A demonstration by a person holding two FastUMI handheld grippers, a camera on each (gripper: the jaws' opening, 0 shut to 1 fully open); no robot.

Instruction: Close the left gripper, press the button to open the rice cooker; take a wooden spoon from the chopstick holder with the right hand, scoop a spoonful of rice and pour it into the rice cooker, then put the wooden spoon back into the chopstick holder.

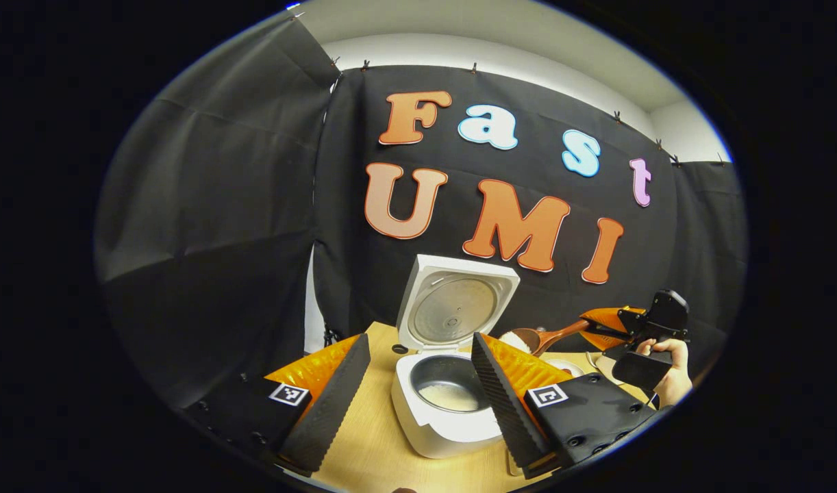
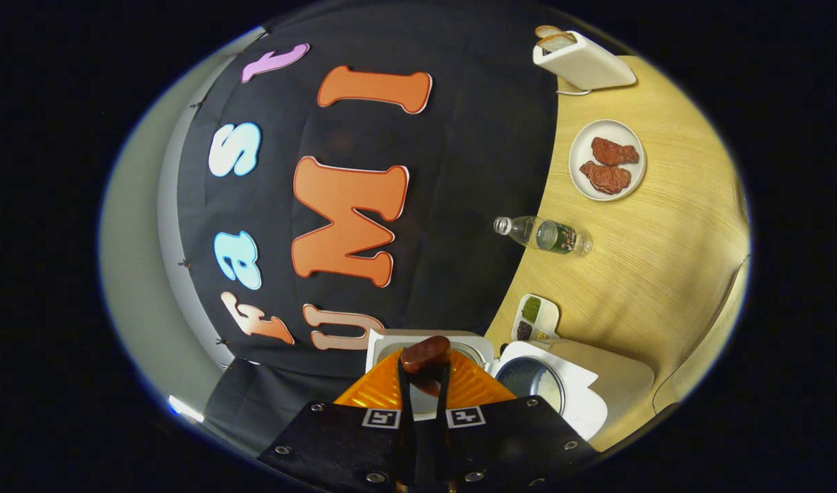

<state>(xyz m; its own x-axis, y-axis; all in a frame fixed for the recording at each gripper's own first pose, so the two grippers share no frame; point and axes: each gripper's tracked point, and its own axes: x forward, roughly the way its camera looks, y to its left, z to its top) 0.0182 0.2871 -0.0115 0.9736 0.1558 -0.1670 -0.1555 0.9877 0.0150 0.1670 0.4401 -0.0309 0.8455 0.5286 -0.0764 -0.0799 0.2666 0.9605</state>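
Observation:
The white rice cooker [image 1: 438, 426] stands on the wooden table with its lid [image 1: 456, 308] raised; some rice lies in its metal pot [image 1: 453, 392]. My left gripper [image 1: 418, 342] hangs open in front of it, fingers wide apart with nothing between them. At the right, a hand holds my right gripper [image 1: 610, 325], shut on the handle of a wooden spoon [image 1: 543, 337] heaped with white rice, just right of the cooker. In the right gripper view, rolled sideways, the spoon's bowl [image 2: 425, 354] sticks out between the shut fingers of my right gripper [image 2: 425, 373], with the cooker [image 2: 538, 387] beyond.
Farther along the table stand a white toaster [image 2: 583, 61] with bread in it, a plate [image 2: 583, 154] of red meat pieces, a clear bottle [image 2: 545, 235] and a small divided dish [image 2: 536, 316] near the cooker. Black cloth walls the booth behind.

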